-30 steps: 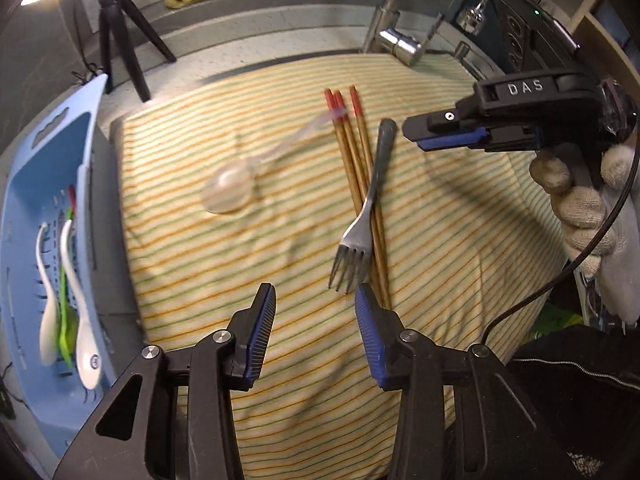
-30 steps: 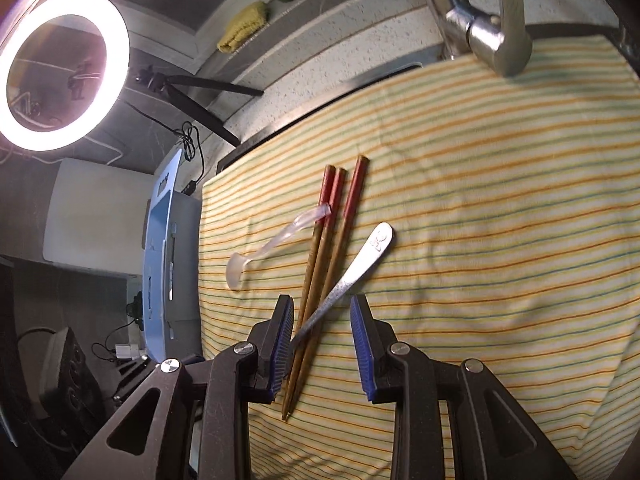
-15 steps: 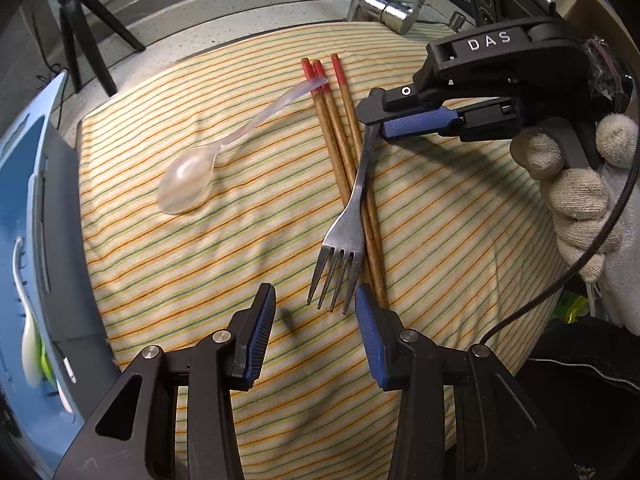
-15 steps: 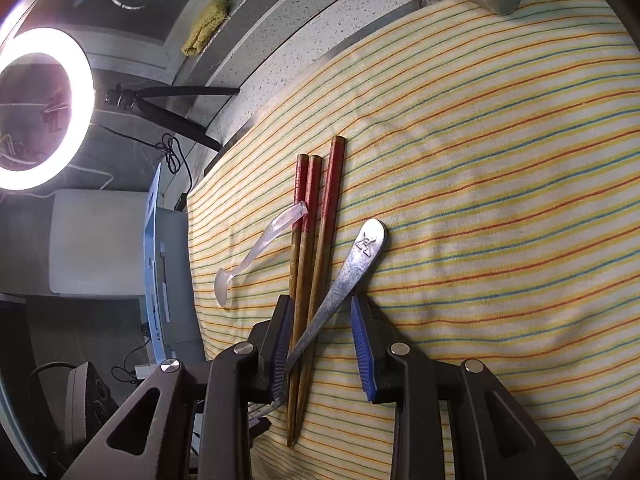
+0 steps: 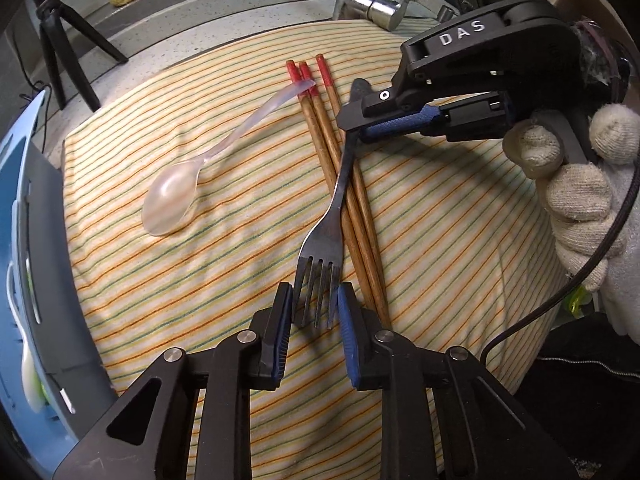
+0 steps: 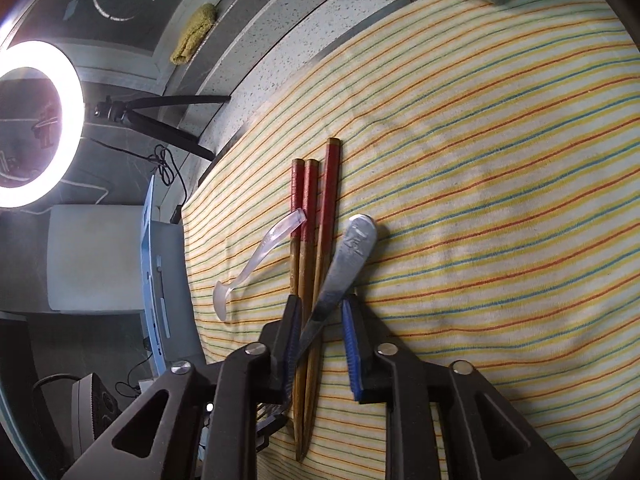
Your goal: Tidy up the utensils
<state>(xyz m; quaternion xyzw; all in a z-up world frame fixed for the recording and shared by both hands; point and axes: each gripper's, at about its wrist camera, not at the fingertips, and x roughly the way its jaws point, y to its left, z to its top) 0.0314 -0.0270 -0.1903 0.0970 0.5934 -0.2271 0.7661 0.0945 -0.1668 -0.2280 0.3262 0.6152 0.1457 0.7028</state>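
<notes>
Fork (image 5: 320, 240) tines sit between the left gripper (image 5: 314, 314) fingers at 6 o'clock in the left wrist view, the blue pads just beside the outer tines on either side; whether they press yet is hard to tell, and the fingers are closing. From there the fork runs up toward 12 o'clock, lying across the chopsticks (image 5: 344, 184), which rest on the striped cloth (image 5: 200, 280) just right of it.

Farther up, at 1 o'clock, the right gripper (image 5: 352, 118), held in a gloved hand (image 5: 576, 184), comes in from the right, and its fingers straddle the fork's handle. In the right wrist view the handle (image 6: 348, 256) passes slantwise between the right gripper's (image 6: 320, 320) fingers, touching the left pad low down while the right pad stands a little apart; these fingers are closing too. The handle's rounded end lies beyond the fingertips toward 12 o'clock, beside the chopsticks' red ends.

At 10 o'clock from the fork in the left wrist view lies a clear spoon (image 5: 176, 196), bowl toward the viewer, its handle tip resting on the red ends. A blue tray (image 5: 16, 240) stands at 9 o'clock off the cloth. At the far edge, near 12 o'clock, is a tap (image 5: 372, 4).
</notes>
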